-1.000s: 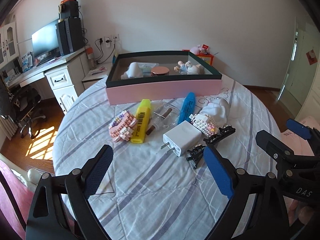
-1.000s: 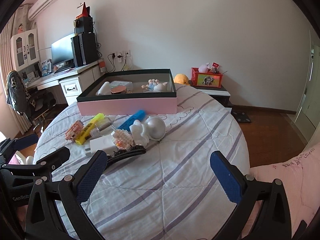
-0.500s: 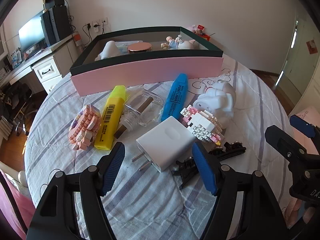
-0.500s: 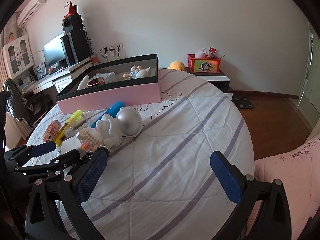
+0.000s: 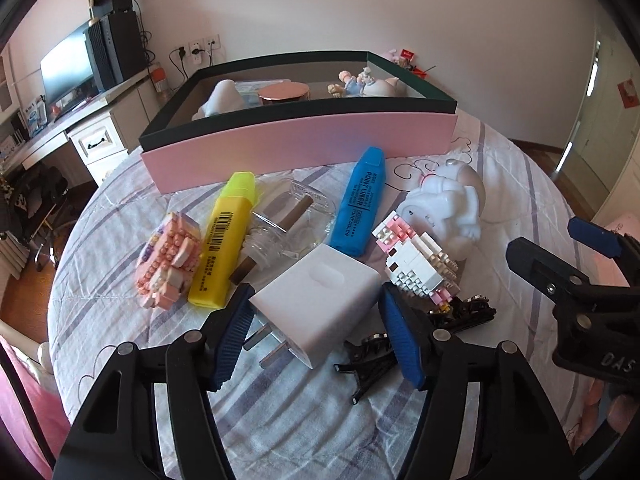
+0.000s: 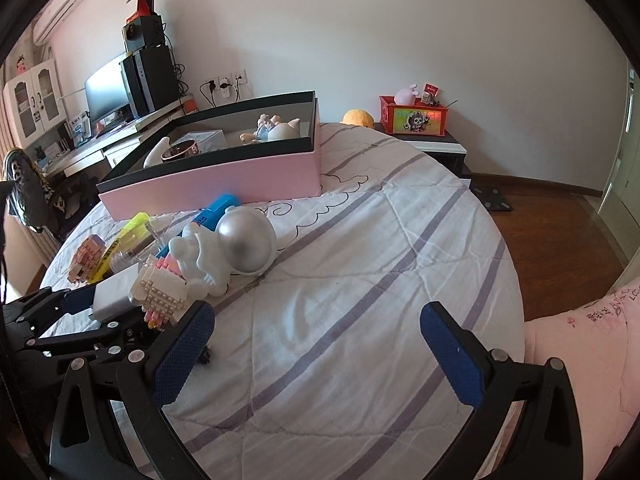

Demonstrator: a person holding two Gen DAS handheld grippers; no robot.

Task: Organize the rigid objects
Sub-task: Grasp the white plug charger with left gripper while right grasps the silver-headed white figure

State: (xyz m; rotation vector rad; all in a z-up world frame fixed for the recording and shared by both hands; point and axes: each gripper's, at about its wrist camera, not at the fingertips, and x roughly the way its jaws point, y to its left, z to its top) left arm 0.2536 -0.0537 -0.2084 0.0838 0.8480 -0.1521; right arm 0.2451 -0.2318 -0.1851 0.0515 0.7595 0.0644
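The blue highlighter (image 5: pixel 361 203) reads "POINT LINER" along its barrel, with smaller print below too fine to read; the yellow highlighter (image 5: pixel 225 240) beside it carries a barcode label. The right tongs (image 6: pixel 316 350), seen at the edge of the left wrist view, show the letters "DAS" on their black frame.

The white charger plug (image 5: pixel 320 302) lies on the striped cloth of the round counter (image 6: pixel 360 280), prongs toward the camera, between the blue pads of the left tongs (image 5: pixel 316 332). Those jaws have just been closing around it, and the pads now stand right at its sides (whether they press yet I cannot tell). A second ago the plug lay well ahead of wide-spread pads. The right tongs stand wide open over bare cloth, holding nothing. The pink box (image 5: pixel 304 140) sits behind the scattered things, nearer than a second ago.
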